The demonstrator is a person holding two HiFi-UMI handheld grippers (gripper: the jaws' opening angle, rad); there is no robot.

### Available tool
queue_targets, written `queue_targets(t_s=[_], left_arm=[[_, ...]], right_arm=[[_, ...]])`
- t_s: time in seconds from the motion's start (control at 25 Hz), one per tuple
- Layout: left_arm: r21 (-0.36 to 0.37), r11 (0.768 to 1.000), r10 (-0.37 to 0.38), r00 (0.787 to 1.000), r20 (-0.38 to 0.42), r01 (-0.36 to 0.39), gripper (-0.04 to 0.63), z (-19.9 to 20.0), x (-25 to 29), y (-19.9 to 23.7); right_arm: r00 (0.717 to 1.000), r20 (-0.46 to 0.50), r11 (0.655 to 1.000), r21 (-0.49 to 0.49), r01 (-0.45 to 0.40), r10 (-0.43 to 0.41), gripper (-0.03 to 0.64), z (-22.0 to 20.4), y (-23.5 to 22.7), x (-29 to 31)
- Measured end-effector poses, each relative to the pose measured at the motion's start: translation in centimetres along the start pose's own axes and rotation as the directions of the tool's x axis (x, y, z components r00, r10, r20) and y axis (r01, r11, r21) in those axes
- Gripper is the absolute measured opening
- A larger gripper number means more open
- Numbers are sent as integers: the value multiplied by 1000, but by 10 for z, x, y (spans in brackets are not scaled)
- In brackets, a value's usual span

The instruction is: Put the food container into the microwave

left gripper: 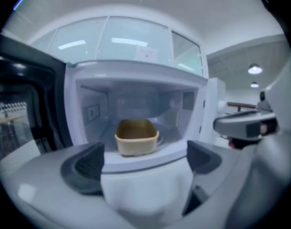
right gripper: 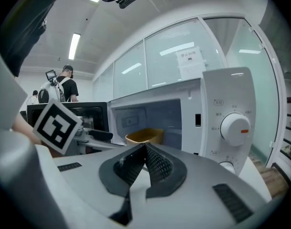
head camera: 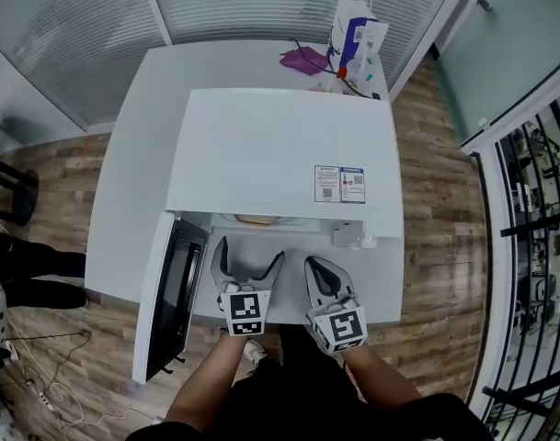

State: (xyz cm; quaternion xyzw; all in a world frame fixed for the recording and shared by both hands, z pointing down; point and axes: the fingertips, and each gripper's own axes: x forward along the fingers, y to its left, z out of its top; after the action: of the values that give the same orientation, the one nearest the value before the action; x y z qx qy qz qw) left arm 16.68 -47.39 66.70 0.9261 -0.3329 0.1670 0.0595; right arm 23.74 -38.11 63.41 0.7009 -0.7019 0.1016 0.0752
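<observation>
A tan food container (left gripper: pixel 136 137) sits inside the white microwave (head camera: pixel 280 154), on its glass turntable; it shows too as the container (right gripper: pixel 144 136) and the container (head camera: pixel 255 220). The microwave door (head camera: pixel 174 292) hangs wide open to the left. My left gripper (head camera: pixel 248 266) is open with nothing between its jaws, just in front of the cavity opening. My right gripper (head camera: pixel 323 275) is shut and empty, held before the control panel (right gripper: pixel 229 123).
The microwave stands on a white table (head camera: pixel 132 191). At the table's far edge lie a purple bag (head camera: pixel 303 60) and a white-and-blue carton (head camera: pixel 356 33). A person (right gripper: pixel 64 85) stands in the background at left. Cables (head camera: pixel 54 393) lie on the wooden floor.
</observation>
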Motion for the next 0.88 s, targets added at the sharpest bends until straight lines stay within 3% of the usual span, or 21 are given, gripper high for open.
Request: queue_targets(t_s=[0.08,0.36,0.88], left_arm=[[19,1000,11,999,52,-12,385,9,-24,-2],[7,1000,26,992,122,-27,13,21,-99,-2],[3,999,-51,983,176,51,5,30,-177,-7]], right_arm=[[999,30,1000,-8,24,-24,6,9,4,-8],[993,101,997,-41,60,-56,6,39,34,-38],[981,188,990,-116,78,-55,5,93,86,-77]])
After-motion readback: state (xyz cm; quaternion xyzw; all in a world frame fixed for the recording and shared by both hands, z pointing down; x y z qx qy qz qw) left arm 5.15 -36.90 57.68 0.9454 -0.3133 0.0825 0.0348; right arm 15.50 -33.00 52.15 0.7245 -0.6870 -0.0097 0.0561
